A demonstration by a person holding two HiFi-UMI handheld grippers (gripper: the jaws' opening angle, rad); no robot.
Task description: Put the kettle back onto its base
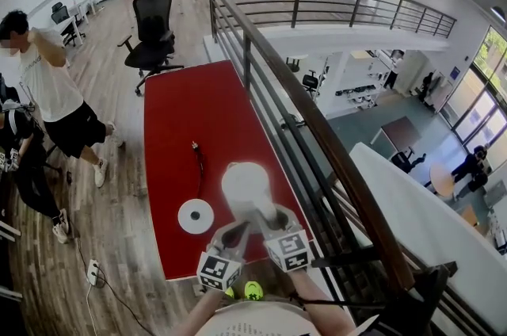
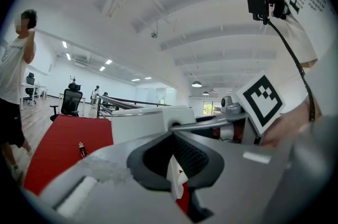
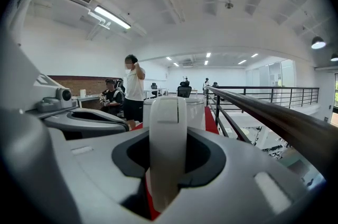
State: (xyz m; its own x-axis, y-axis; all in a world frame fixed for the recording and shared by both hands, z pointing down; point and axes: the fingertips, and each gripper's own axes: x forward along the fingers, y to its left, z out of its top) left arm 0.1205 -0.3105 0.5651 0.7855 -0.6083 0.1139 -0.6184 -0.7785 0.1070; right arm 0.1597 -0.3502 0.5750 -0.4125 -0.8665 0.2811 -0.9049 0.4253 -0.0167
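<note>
My right gripper (image 3: 169,138) is clamped on the handle (image 3: 168,112) of the white kettle (image 1: 245,185). My left gripper (image 2: 177,165) pinches nearly shut on a thin white edge lower on that handle. The kettle hangs over the red table (image 1: 182,120), beside its round white base (image 1: 196,215) and not touching it. A dark cord (image 1: 198,160) runs from the base up the table.
</note>
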